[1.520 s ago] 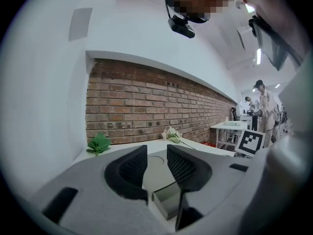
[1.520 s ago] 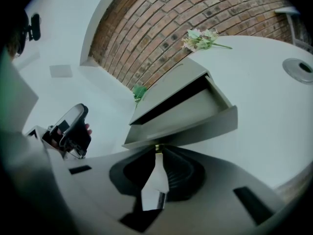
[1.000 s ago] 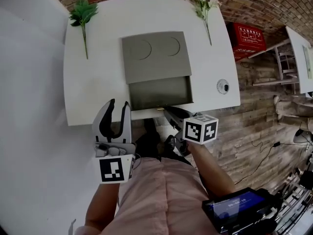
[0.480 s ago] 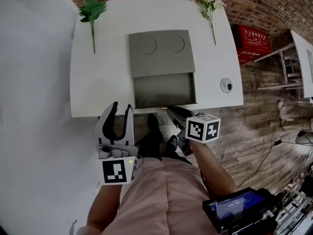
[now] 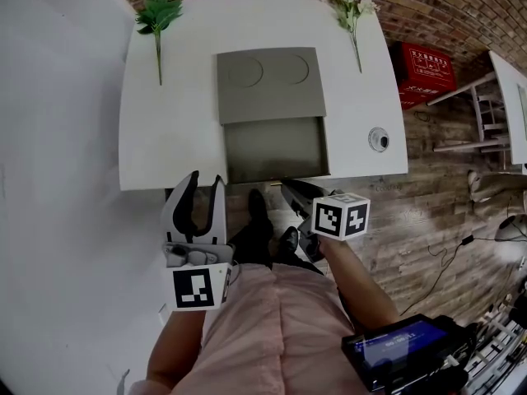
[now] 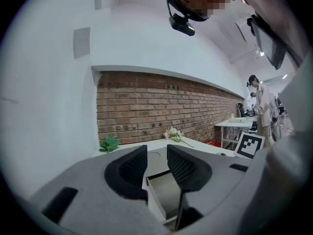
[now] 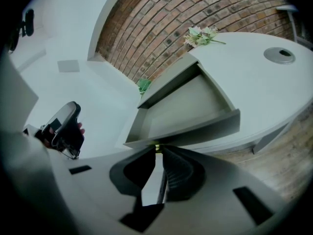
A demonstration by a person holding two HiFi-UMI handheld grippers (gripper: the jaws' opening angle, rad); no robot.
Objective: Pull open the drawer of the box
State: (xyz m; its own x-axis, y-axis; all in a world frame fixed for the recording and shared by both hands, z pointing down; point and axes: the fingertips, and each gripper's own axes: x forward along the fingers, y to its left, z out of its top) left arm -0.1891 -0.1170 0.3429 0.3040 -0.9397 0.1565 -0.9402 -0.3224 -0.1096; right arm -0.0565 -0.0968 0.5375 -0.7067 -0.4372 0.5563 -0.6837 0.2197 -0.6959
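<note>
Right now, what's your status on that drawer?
Left gripper open, empty. Right gripper shut on knob. Drawer pulled out of box. Nothing in its way.

Light: even, diffuse and moderately bright, with muted, greyish colour in all three views. The white table [image 5: 165,138] reads flat and pale, and a soft shade lies inside the drawer [image 5: 276,148]. Distortion: strong fisheye. The brick wall [image 7: 234,9] bows, and a black vignette rings both gripper views. Focus: the foreground bodies of the left gripper [image 6: 156,153] and right gripper [image 7: 157,152] are soft and blurred. The knob [image 7: 156,147] at the right tips shows as a small yellowish glint. The head view is crisp at centre and stretched at the corners.
</note>
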